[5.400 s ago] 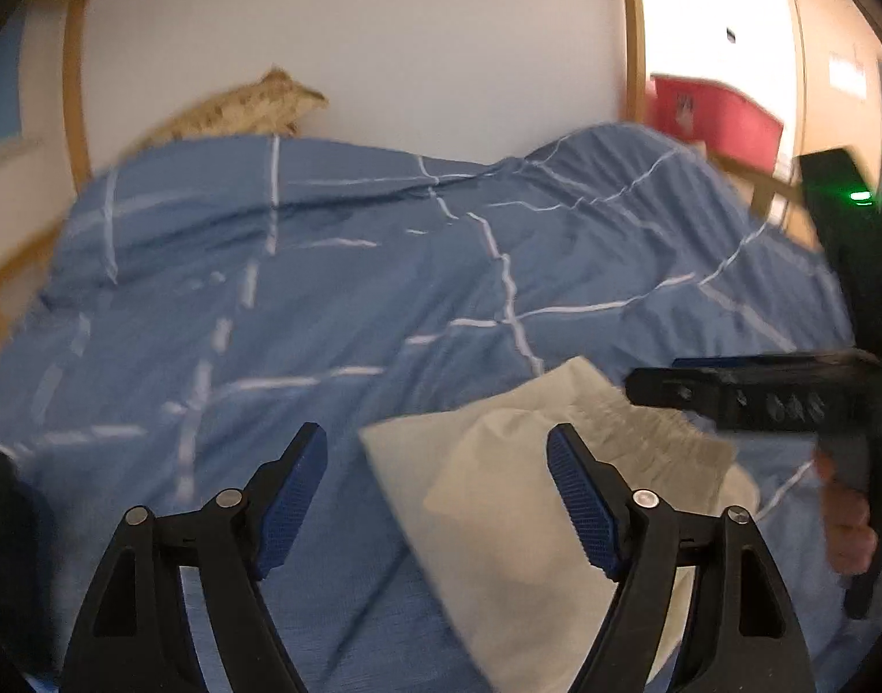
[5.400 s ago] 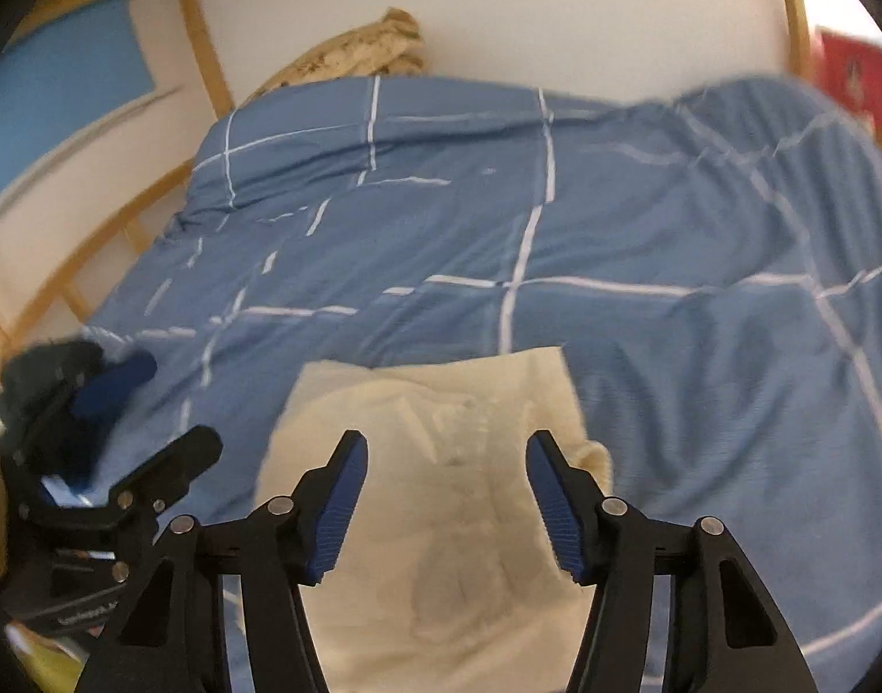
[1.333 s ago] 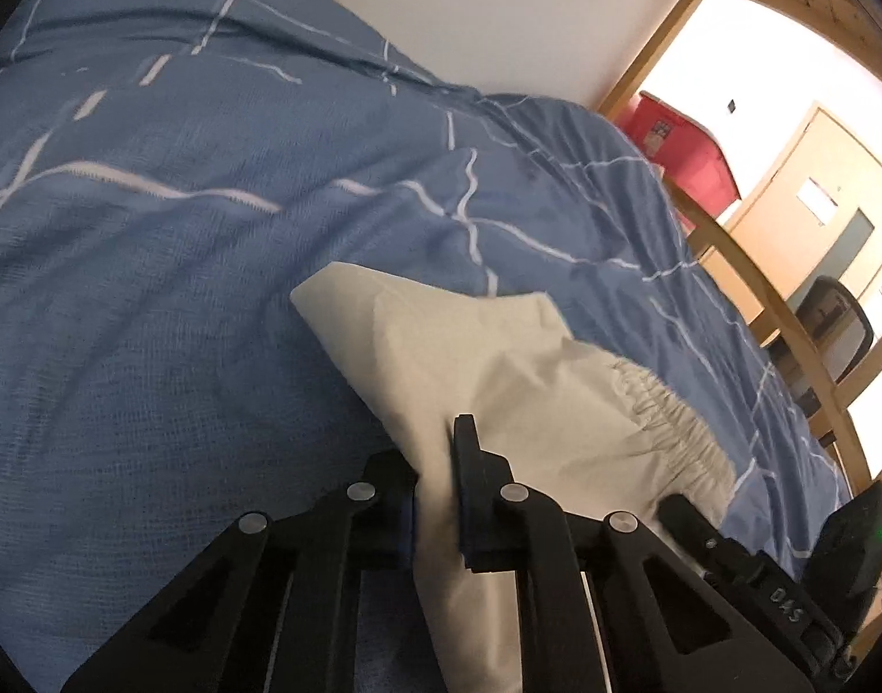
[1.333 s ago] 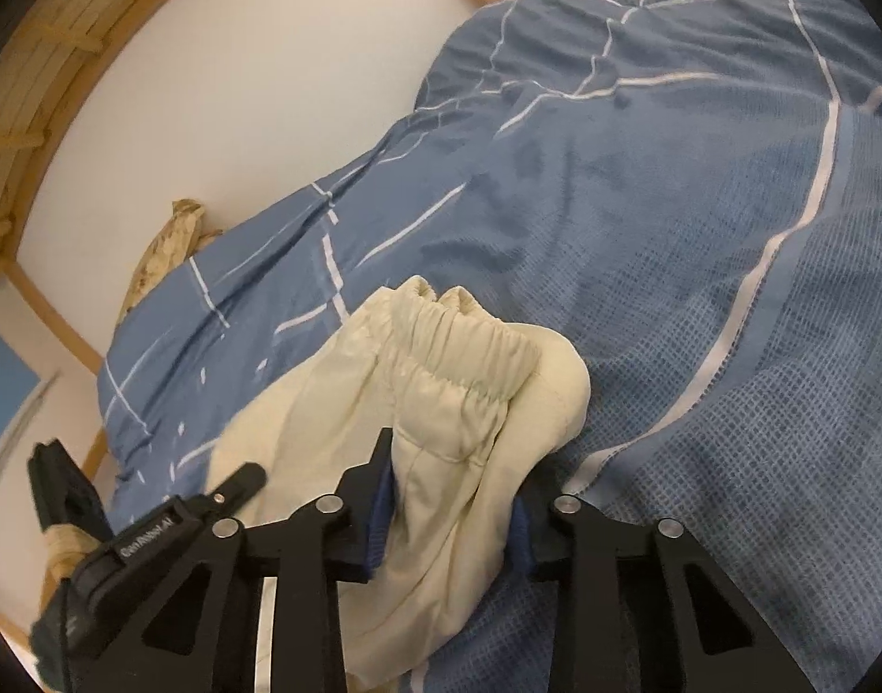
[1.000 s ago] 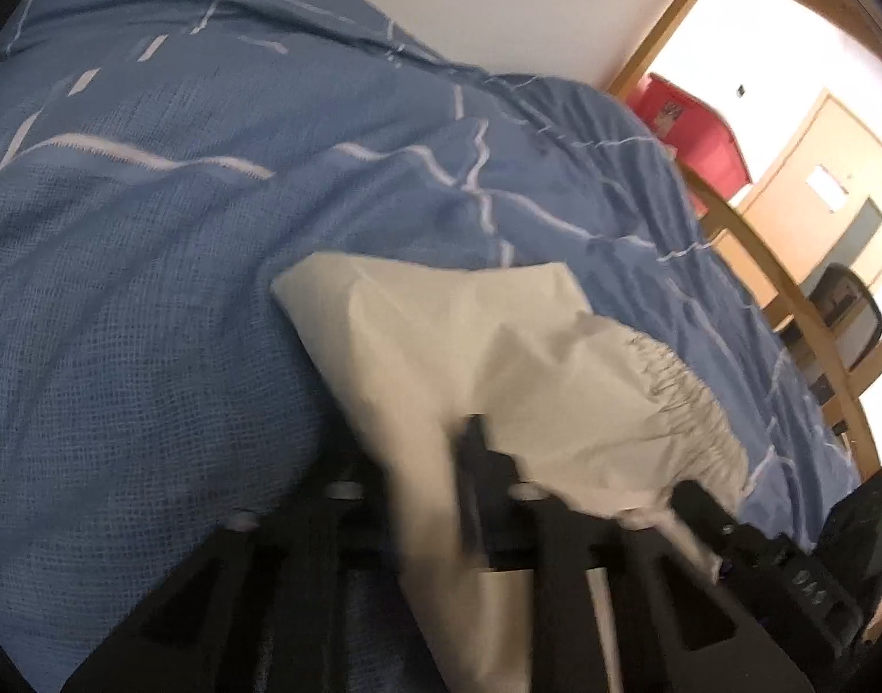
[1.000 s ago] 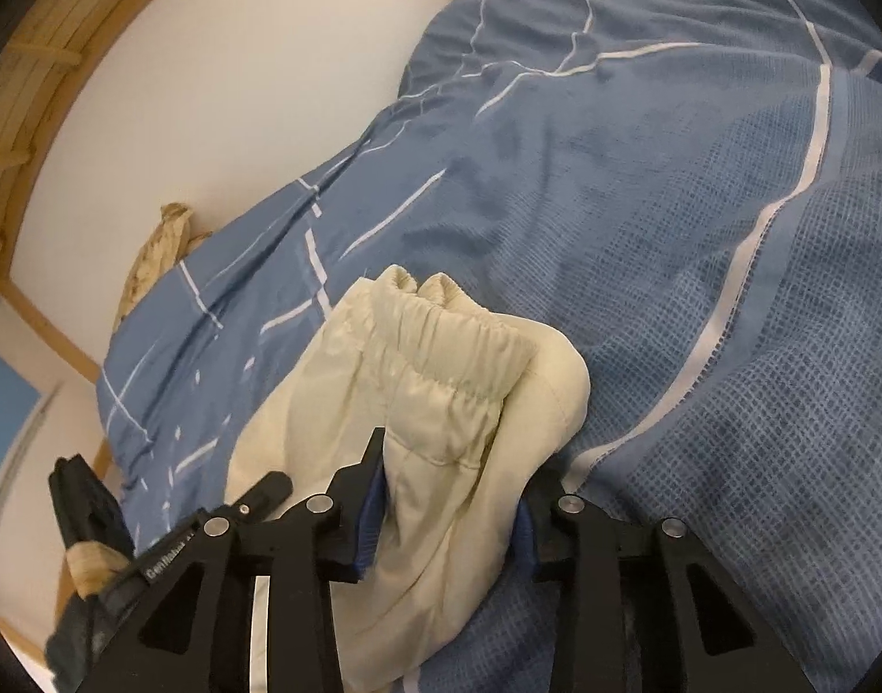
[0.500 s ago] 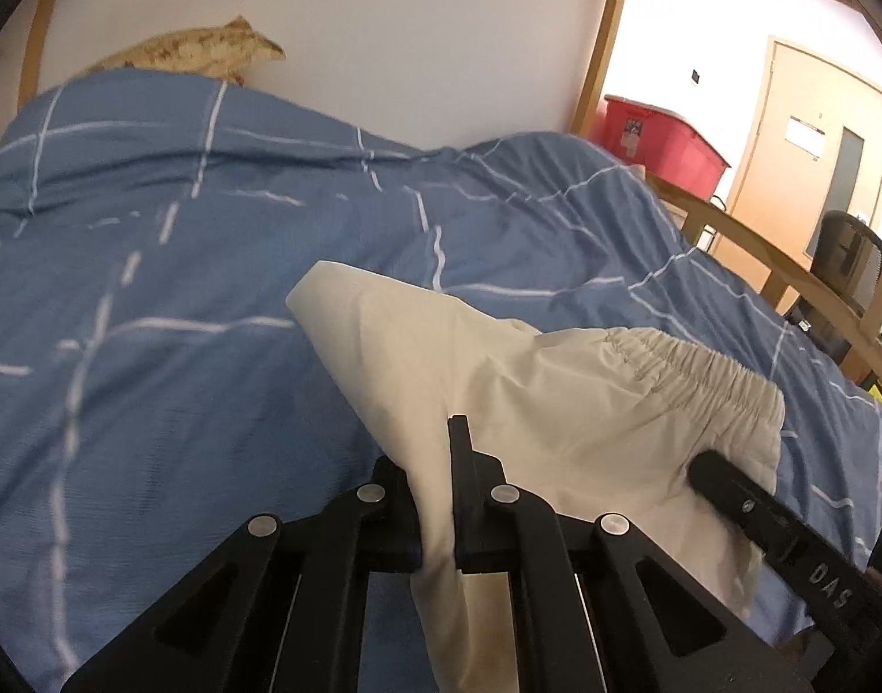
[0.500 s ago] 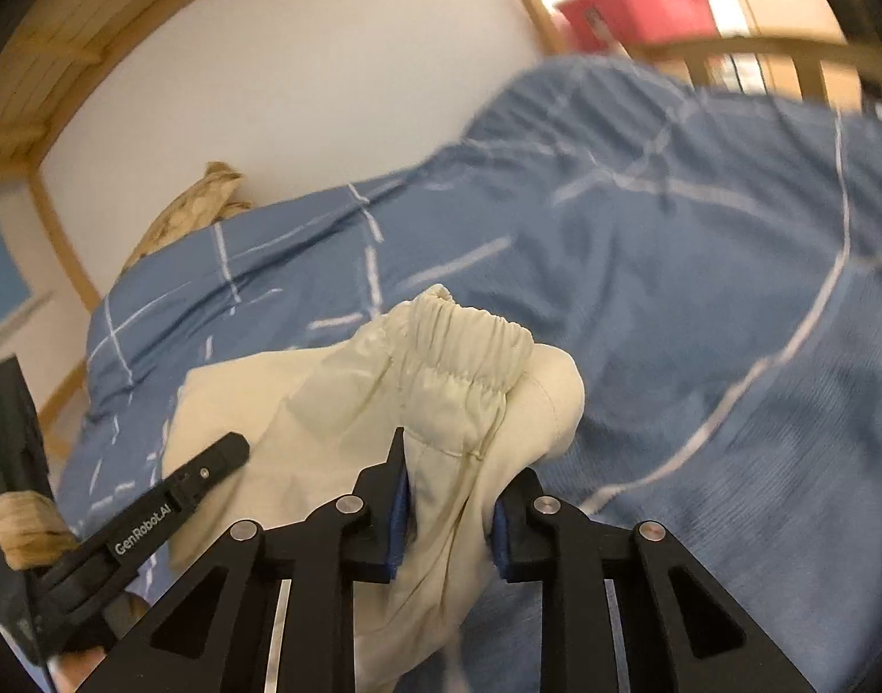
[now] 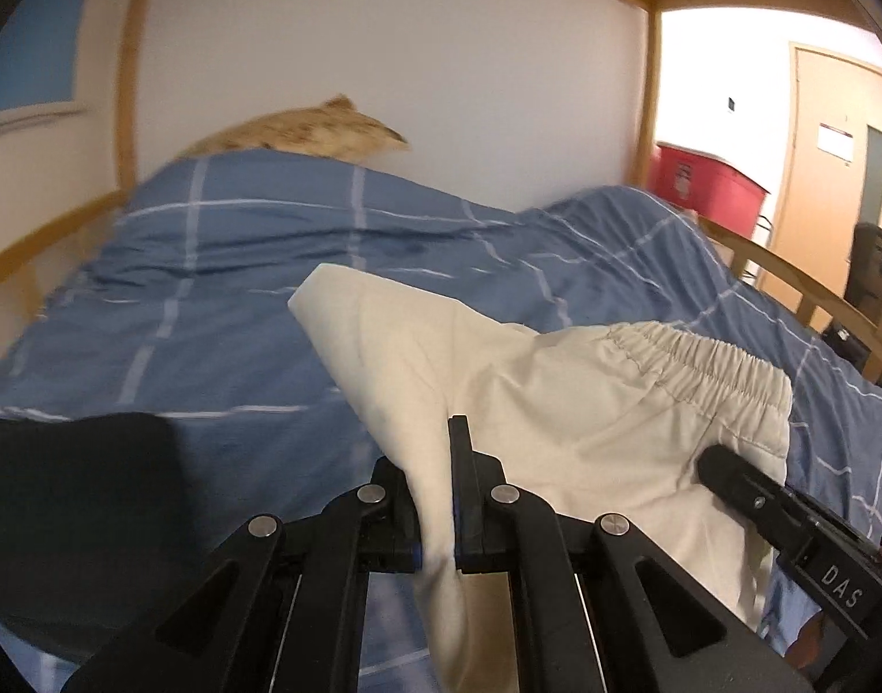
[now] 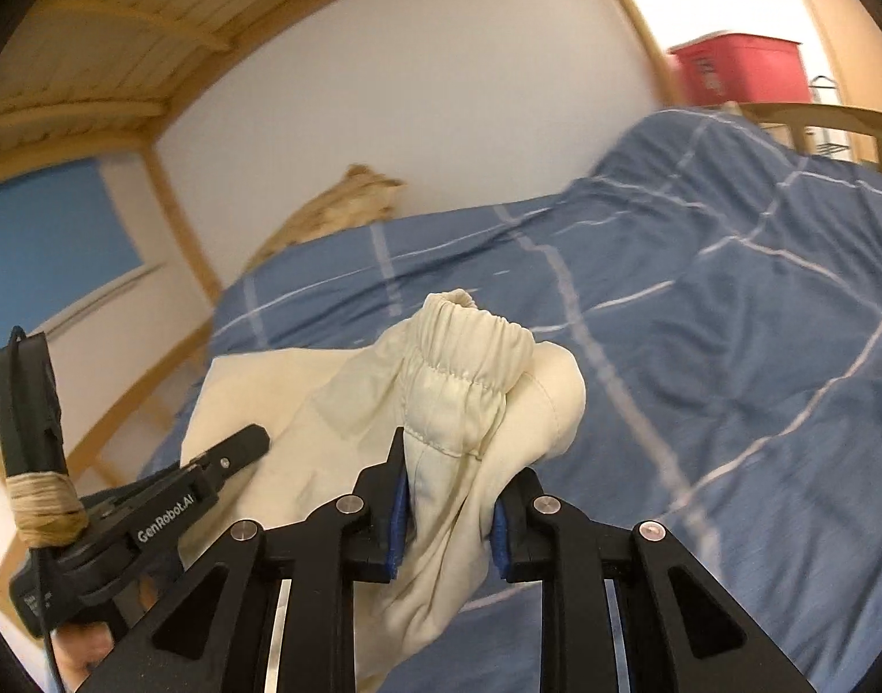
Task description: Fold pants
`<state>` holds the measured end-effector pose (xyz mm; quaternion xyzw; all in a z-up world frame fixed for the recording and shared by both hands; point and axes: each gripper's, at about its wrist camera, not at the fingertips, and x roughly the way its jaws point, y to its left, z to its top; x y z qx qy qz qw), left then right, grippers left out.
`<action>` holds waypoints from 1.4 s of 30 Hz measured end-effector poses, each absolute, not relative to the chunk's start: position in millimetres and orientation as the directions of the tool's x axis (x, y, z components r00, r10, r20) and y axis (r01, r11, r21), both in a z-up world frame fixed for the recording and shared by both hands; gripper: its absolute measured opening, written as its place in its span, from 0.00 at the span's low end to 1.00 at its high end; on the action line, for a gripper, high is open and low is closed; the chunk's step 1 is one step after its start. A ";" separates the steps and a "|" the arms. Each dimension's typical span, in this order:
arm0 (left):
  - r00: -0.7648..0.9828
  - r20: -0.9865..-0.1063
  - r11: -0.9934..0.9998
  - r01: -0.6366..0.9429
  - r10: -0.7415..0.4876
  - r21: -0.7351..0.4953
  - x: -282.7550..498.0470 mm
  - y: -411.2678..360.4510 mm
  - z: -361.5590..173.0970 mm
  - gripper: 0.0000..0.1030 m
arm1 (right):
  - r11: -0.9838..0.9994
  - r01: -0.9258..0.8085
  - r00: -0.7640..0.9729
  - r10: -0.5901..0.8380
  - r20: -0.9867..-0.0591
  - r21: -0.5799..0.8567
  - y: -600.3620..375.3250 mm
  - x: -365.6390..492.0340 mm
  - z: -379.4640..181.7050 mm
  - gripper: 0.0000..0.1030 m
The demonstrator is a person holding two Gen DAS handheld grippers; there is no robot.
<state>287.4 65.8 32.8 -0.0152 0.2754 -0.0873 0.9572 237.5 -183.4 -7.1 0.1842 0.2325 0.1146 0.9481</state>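
The pants (image 9: pixel 562 387) are held lifted over the blue bed cover (image 9: pixel 210 312), clamped by the left tool (image 9: pixel 438 496) at a folded edge and by the right tool (image 10: pixel 449 491) below the waistband. Open bedding is seen ahead. Compared with half a second earlier, both tools have been raised.
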 end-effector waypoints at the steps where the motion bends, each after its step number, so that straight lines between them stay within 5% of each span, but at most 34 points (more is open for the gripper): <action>1: 0.838 -0.524 0.988 0.141 -0.154 -0.065 281.3 85.4 38.5 0.08 | 0.904 -0.149 0.861 0.318 -0.397 0.400 -169.4 234.0 -4.8 0.23; 14: 0.838 -0.543 0.994 0.017 0.044 0.107 266.3 263.1 63.9 0.08 | 0.839 -0.343 0.780 0.505 -0.369 0.423 21.6 234.0 11.1 0.23; 26: 0.740 -0.664 0.984 0.017 0.106 0.177 297.4 311.3 25.3 0.09 | 0.843 -0.337 0.704 0.522 -0.483 0.419 97.1 254.7 -34.6 0.24; 33: 0.710 -0.694 0.990 -0.027 0.119 0.141 300.7 318.6 15.3 0.13 | 0.858 -0.249 0.648 0.492 -0.582 0.449 83.8 244.8 -56.5 0.39; 34: 0.711 -0.692 0.990 -0.037 0.123 0.139 300.5 318.7 15.5 0.14 | 0.876 -0.215 0.642 0.459 -0.614 0.431 81.3 241.5 -58.5 0.49; 36: 0.715 -0.683 0.985 -0.047 0.150 0.167 299.3 316.5 16.1 0.18 | 0.902 -0.164 0.639 0.405 -0.654 0.398 75.8 235.1 -60.5 0.59; 39: 0.722 -0.671 0.980 -0.051 0.170 0.193 293.4 312.7 20.5 0.22 | 0.911 -0.126 0.648 0.376 -0.662 0.393 65.3 225.3 -58.9 0.59; 42: 0.756 -0.626 0.975 -0.072 0.189 0.208 278.5 310.1 37.2 0.49 | 0.915 -0.142 0.684 0.367 -0.631 0.378 58.5 217.7 -47.7 0.59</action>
